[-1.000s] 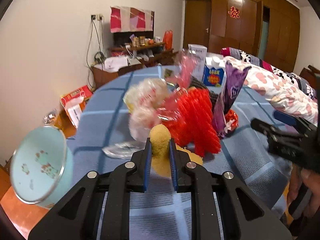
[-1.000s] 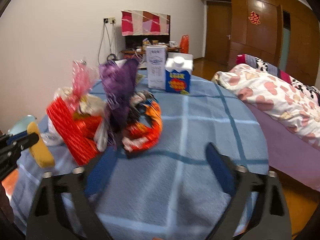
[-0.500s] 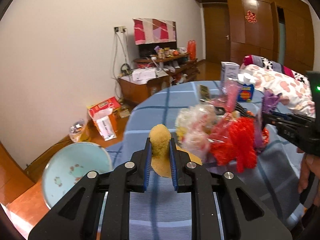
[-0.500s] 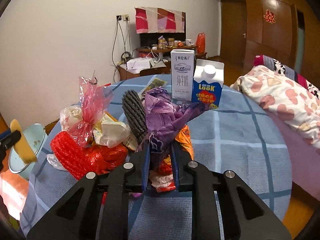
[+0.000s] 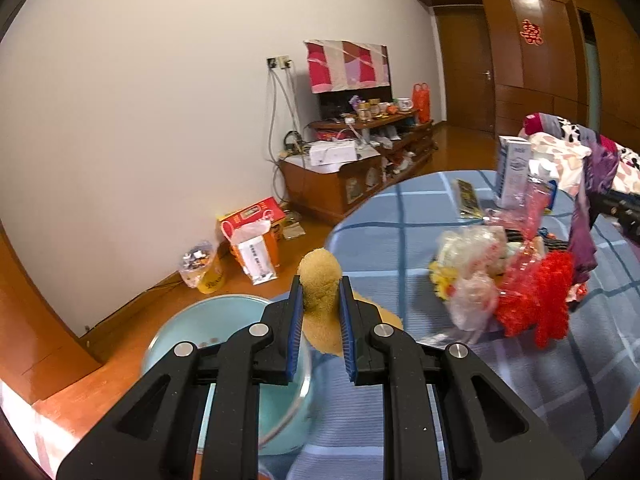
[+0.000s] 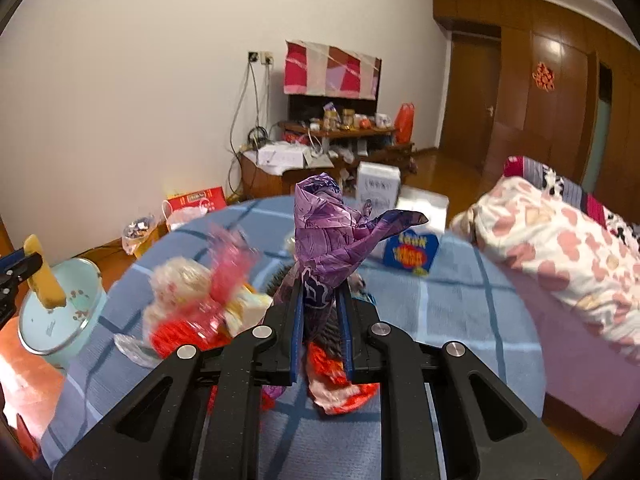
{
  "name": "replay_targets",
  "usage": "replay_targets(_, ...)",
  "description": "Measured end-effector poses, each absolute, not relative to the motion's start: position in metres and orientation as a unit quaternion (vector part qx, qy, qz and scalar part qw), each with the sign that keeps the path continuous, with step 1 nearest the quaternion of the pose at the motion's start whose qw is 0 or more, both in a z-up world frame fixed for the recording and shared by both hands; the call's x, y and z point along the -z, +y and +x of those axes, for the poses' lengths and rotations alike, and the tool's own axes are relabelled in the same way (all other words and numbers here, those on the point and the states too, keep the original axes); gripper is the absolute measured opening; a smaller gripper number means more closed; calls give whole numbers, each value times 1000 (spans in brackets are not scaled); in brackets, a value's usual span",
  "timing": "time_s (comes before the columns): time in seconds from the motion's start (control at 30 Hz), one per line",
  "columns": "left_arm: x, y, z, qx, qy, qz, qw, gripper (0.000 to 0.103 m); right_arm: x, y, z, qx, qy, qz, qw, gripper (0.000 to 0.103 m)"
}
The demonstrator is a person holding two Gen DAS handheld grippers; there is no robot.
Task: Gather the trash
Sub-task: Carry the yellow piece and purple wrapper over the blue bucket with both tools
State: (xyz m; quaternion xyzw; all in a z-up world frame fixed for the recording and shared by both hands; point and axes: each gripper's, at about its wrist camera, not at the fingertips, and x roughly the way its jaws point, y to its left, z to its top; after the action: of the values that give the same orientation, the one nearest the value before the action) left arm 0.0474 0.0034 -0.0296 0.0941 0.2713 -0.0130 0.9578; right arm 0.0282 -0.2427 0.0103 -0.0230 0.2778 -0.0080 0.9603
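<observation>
Purple wrapper (image 6: 332, 240) pinched in the right gripper (image 6: 321, 312), jaws just snapped closed on it, lifted above the pile of trash (image 6: 200, 300) on the blue checked table (image 6: 460, 320). Yellow sponge (image 5: 320, 280) clamped tight in the left gripper (image 5: 320, 308), hanging over a pale blue bin (image 5: 188, 340) beside the table edge. Milk cartons (image 6: 412, 240) further back.

left wrist: close, angled down | right wrist: likewise | shared: table (image 5: 392, 236), blurred basin (image 6: 60, 320)
</observation>
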Motion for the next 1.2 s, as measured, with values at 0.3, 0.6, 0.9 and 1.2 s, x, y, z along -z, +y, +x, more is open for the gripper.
replay_targets(0.3, 24, 47, 50, -31, 276, 93, 956, 17, -33, -203, 37, -32, 259, -45, 964, 16)
replay_targets(0.6, 33, 80, 53, -62, 293, 87, 950, 17, -33, -156, 54, -77, 261, -65, 960, 16)
replay_targets(0.9, 38, 99, 55, -80, 299, 78, 948, 18, -26, -121, 68, -106, 269, -81, 954, 16)
replay_targets(1.2, 45, 110, 57, -92, 307, 76, 944, 18, -15, -87, 79, -134, 282, -98, 945, 16)
